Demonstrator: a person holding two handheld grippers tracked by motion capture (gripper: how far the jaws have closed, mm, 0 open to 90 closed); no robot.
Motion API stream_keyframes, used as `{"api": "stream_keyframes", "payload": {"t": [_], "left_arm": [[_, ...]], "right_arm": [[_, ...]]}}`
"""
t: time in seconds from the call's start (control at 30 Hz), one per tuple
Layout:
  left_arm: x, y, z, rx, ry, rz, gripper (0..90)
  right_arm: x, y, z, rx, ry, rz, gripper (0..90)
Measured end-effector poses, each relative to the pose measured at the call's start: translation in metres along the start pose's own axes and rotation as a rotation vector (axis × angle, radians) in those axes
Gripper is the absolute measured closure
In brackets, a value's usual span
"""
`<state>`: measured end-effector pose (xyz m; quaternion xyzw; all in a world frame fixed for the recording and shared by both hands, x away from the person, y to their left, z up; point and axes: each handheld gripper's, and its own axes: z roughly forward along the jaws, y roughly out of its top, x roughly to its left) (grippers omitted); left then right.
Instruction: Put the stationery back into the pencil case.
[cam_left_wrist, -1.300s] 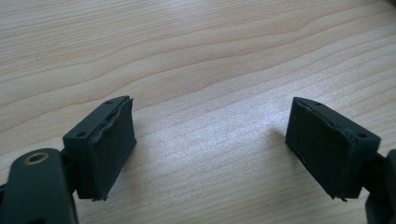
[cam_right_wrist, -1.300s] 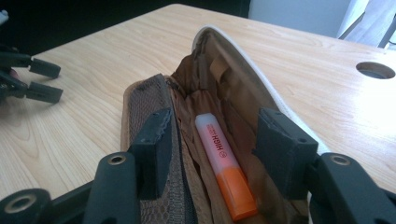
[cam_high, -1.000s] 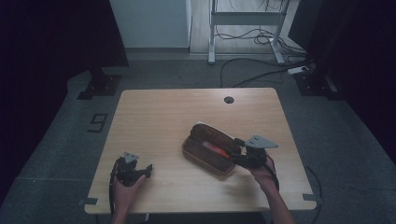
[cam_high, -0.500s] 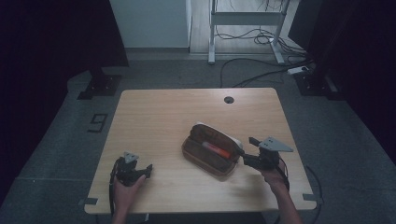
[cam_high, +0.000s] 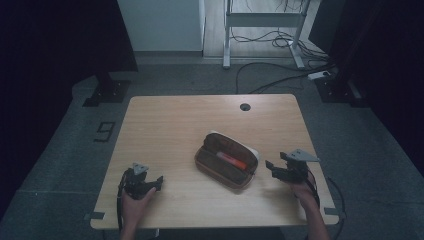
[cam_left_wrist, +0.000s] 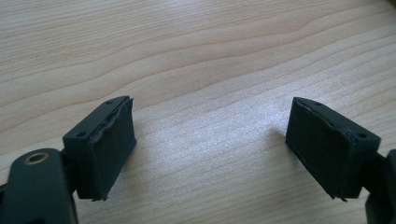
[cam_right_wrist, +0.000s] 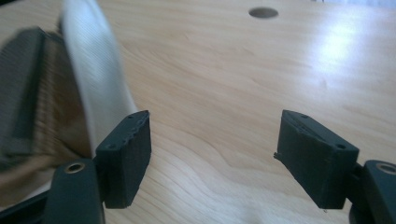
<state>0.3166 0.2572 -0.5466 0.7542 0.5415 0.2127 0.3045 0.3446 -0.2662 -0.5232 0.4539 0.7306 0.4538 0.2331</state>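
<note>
Both claws gape empty — high view shows pencil case (cam_high: 227, 160) holding red pen (cam_high: 231, 160).

The one sign I can read is a dark figure 9 (cam_high: 105, 131) on the grey floor (cam_high: 60, 150), just off the left edge of my desk (cam_high: 170, 120), seen from the high view. I find no lettering, label or brand on the desk's wood. The views along my left and right claws give me plain wood grain, with no writing on it.
</note>
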Motion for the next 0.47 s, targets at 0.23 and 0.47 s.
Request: {"api": "stream_keyframes", "payload": {"t": [0.23,0.47], "left_arm": [[0.0,0.0,0.0,0.0,0.0,0.0,15.5],[0.0001,0.0,0.0,0.0,0.0,0.0,15.5]], "right_arm": [[-0.0062,-0.0066,0.0044,0.028,-0.015,0.015,25.8],[-0.0065,-0.0087,0.0072,0.034,-0.018,0.019,26.0]]}}
